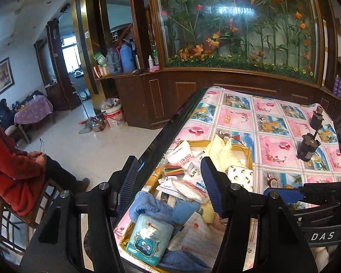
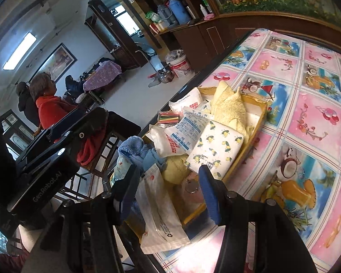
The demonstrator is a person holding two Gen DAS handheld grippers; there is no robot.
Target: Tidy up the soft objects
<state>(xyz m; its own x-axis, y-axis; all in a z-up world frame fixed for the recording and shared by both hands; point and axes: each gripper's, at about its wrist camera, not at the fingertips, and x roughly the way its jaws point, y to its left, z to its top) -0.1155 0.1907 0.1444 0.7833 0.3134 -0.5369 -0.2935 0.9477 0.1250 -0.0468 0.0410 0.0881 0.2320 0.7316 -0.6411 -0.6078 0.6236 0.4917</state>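
Note:
A yellow tray [image 1: 247, 152] [image 2: 257, 122] sits at the table's left edge, piled with soft things. In it lie a cream fluffy cloth [image 1: 225, 152] [image 2: 229, 107], a lemon-print tissue pack [image 1: 239, 175] [image 2: 218, 145], white sachets [image 1: 181, 154] [image 2: 184, 125], a blue towel [image 1: 147, 204] [image 2: 134, 147] and a teal cartoon tissue pack [image 1: 147, 238]. My left gripper [image 1: 168, 161] hangs open above the tray's near end, holding nothing. My right gripper [image 2: 168, 170] is open over a white plastic pouch [image 2: 161, 218] that lies across the tray's near rim, pads clear of it.
The table wears a pink and blue fruit-print cloth [image 1: 272, 118] [image 2: 307, 113]. Two black motor-like parts [image 1: 309, 145] stand at its right. A person in a red top [image 1: 9, 159] sits left of the table. A bucket [image 1: 112, 113] and kettle stand by the wooden cabinet.

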